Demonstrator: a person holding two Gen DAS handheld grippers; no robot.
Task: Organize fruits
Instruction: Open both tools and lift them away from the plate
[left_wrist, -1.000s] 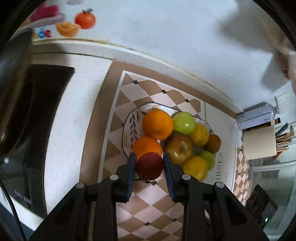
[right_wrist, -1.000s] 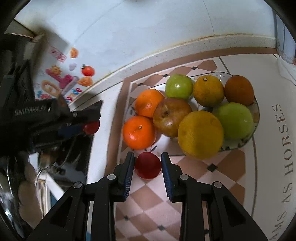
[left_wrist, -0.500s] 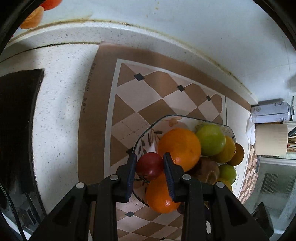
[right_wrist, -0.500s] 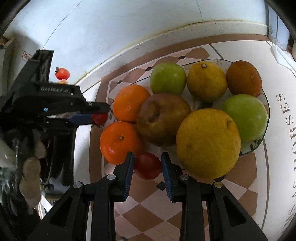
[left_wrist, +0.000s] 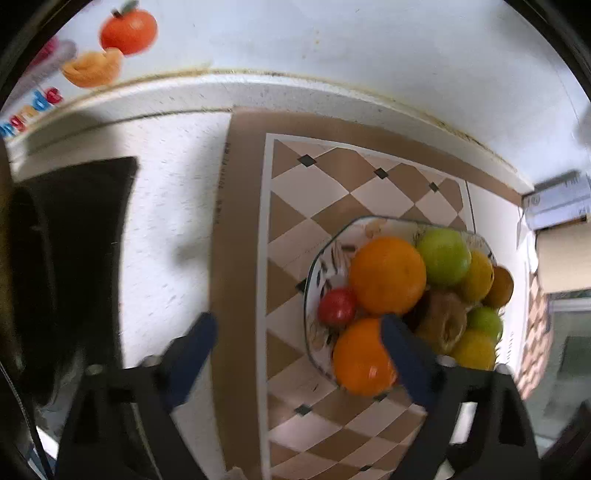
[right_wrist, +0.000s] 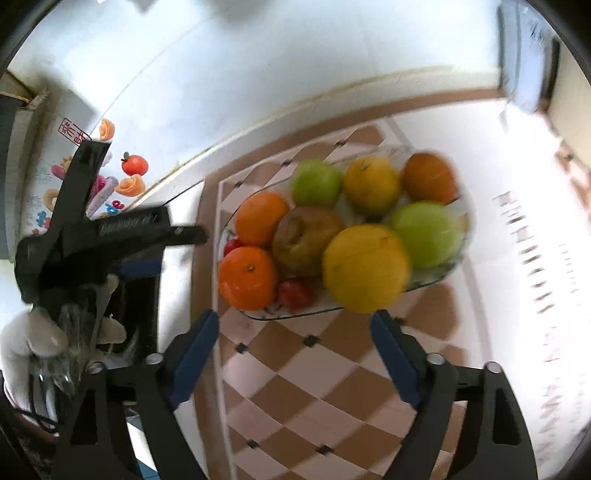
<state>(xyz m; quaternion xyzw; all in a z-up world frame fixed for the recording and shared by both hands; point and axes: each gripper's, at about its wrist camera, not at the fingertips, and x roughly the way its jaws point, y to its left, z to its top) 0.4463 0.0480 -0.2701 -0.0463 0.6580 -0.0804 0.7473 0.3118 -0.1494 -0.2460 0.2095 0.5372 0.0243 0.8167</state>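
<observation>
Claws (left_wrist: 297, 326) (right_wrist: 291, 325) opening, empty; plate (right_wrist: 436, 282) holds two red fruits (right_wrist: 295, 292), two green apples (right_wrist: 316, 182).

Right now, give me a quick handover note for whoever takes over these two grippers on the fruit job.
Left gripper: jaws opening, nothing between them; its small red fruit lies on the plate beside the oranges.
Right gripper: jaws opening, empty; its small red fruit sits at the plate's near edge, between the orange and the big yellow fruit.
Done: both red fruits are on the plate with the pile.
Left: no loose fruit shows on the mat; pull both grippers clear.
</observation>
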